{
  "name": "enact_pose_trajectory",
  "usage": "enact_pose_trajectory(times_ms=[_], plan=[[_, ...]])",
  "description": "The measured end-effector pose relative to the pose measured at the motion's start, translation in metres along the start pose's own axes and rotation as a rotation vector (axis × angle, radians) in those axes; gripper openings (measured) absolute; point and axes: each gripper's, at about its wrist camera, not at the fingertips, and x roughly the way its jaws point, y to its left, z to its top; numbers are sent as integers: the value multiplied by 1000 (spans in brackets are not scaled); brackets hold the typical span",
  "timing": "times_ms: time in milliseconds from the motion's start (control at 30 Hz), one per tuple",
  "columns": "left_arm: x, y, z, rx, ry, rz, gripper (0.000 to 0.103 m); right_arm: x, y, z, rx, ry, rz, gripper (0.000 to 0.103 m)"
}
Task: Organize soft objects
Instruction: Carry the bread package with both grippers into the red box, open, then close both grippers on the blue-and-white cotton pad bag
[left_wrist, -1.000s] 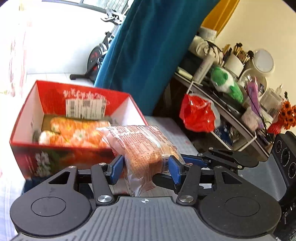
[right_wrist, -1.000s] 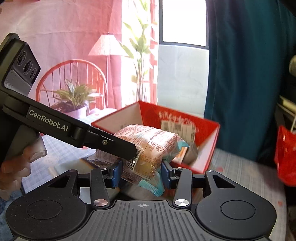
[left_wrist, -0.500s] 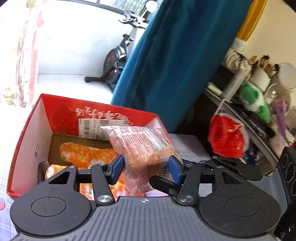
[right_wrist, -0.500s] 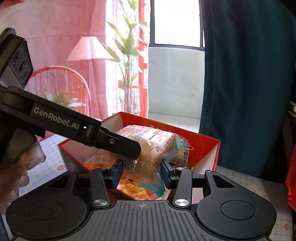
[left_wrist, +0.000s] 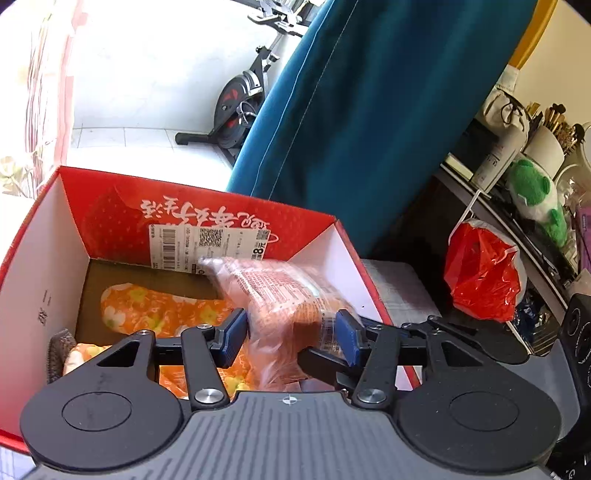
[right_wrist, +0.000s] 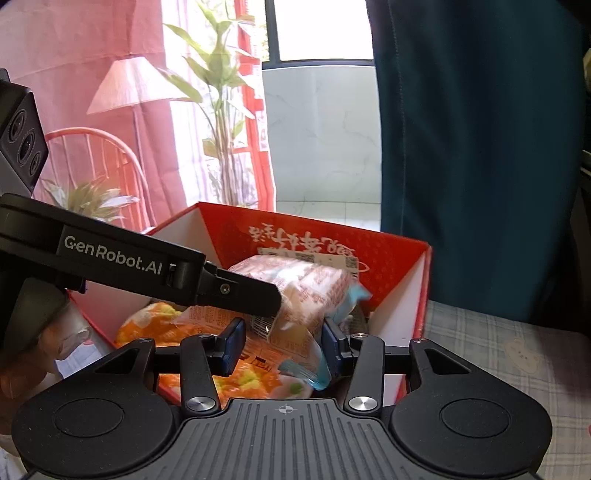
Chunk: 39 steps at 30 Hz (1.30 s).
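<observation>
Left wrist view: we see, at far left, the red box (left_wrist: 44, 258) with its tall white side wall, orange floral soft items (left_wrist: 155, 306) lying on its floor. Over the box's right part the left gripper (left_wrist: 290, 332) has its jaws clamped on a packaged bun (left_wrist: 280, 295), blurred, held above the interior, we judge so that it drops clear of the walls. The right wall's rim runs just beside the right jaw; open floor remains toward the back. Right wrist view: the right gripper (right_wrist: 282, 341) has its jaws on either side of the same bun's wrapper; we cannot tell whether they pinch it. Checked desk (right_wrist: 498, 343) lies right.
</observation>
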Motion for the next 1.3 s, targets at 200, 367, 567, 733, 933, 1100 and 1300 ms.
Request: enact_pose_trajectory(times_ms=[200,367,567,733,933,1100,1300], plan=[[-5,-1,-3,32,1,14,55,-5,-3,-6,4,2,-10,44],[-26,-8,-6,100,-26,49,55,-21,3,-7,-10,-13,-1,44],[-65,-18,-21,204,-57,113,55,-46,19,-9,-24,-33,6,44],[-103,-14,-41,218,-67,143,55,-72,36,-18,-24,-44,11,44],[-137,-5,-77,233,-71,153,56,-99,57,-41,-20,-22,31,44],[-149,8,-105,264,-44,186,57,-100,77,-63,-17,26,58,44],[-153,43,-117,193,-12,208,57,-84,103,-76,-38,86,93,44]])
